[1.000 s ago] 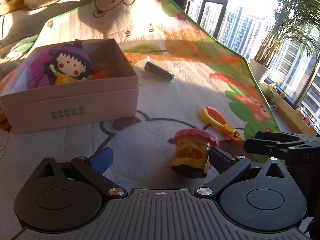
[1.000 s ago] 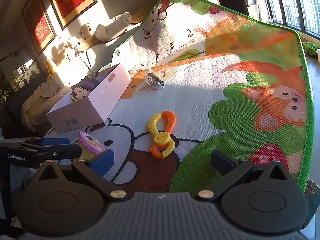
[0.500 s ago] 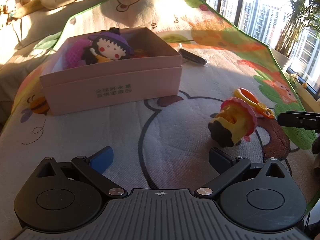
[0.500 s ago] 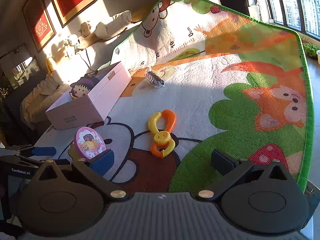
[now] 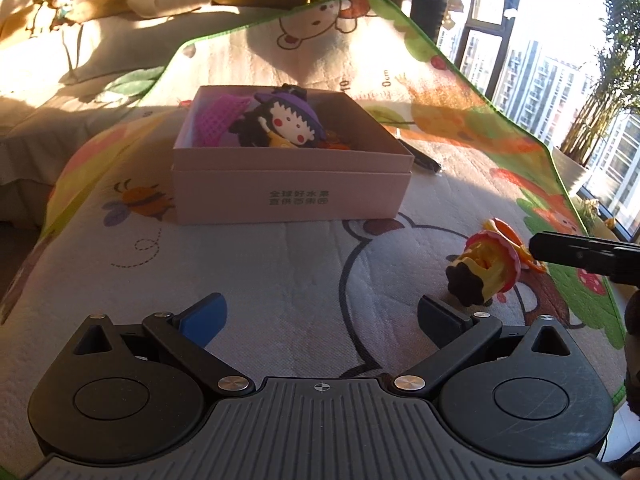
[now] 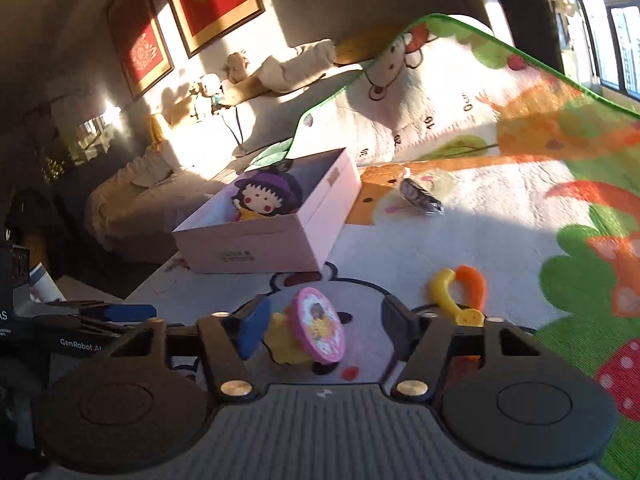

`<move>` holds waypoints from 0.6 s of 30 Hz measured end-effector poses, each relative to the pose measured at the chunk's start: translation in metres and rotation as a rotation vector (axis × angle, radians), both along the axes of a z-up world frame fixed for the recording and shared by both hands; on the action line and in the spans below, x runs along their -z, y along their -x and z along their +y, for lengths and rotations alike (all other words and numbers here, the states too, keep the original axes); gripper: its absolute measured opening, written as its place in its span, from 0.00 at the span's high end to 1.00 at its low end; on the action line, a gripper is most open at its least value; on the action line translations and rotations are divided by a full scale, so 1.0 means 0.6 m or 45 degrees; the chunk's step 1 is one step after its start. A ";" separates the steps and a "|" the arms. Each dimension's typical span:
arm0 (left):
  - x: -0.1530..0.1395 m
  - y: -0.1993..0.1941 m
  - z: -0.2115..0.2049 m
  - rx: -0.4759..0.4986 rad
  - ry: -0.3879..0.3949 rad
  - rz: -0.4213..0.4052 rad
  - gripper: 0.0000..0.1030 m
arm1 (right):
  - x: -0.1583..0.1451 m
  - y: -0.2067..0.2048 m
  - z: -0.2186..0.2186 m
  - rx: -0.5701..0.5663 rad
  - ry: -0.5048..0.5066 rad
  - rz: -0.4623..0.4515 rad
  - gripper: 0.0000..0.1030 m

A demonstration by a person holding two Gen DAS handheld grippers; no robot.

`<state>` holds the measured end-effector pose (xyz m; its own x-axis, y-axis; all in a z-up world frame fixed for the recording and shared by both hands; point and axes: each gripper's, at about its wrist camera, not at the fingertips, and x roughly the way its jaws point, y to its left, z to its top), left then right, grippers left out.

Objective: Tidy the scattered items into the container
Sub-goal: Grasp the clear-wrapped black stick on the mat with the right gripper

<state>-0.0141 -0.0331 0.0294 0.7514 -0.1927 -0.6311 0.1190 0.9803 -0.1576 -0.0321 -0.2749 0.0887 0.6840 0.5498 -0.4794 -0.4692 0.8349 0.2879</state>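
Observation:
A small yellow toy jar with a pink lid (image 6: pixel 312 332) lies on its side on the play mat. My right gripper (image 6: pixel 324 326) straddles it and its jaws are closing. The blue pad is against the yellow body, and a gap still shows at the black pad. The same toy (image 5: pixel 484 272) appears in the left wrist view, with a right finger (image 5: pixel 580 256) beside it. My left gripper (image 5: pixel 320 316) is open with only mat between its fingers. The pink box (image 5: pixel 292 200) ahead holds a purple-hatted doll (image 5: pixel 292 120).
A yellow-and-orange clip (image 6: pixel 456 292) lies just right of the toy. A dark wrapped item (image 6: pixel 420 196) rests beyond the box's right corner. The mat's green edge (image 6: pixel 520 56) curls up at the back. Bedding and framed pictures lie to the left.
My left gripper drew back from the toy jar, which now lies tipped on its side. My right gripper swung left over the jar and its jaws narrowed around it.

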 end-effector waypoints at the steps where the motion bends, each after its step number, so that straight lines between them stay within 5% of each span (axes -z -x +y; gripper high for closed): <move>1: -0.001 0.005 0.006 -0.003 0.012 -0.010 0.00 | -0.001 -0.002 0.013 -0.017 0.024 -0.006 0.61; 4: -0.001 0.015 0.022 -0.016 0.042 -0.019 0.00 | -0.005 -0.005 0.040 -0.065 0.066 -0.004 0.72; 18: 0.019 0.021 0.078 -0.111 0.118 0.006 0.00 | -0.004 0.041 0.166 -0.395 0.246 -0.082 0.72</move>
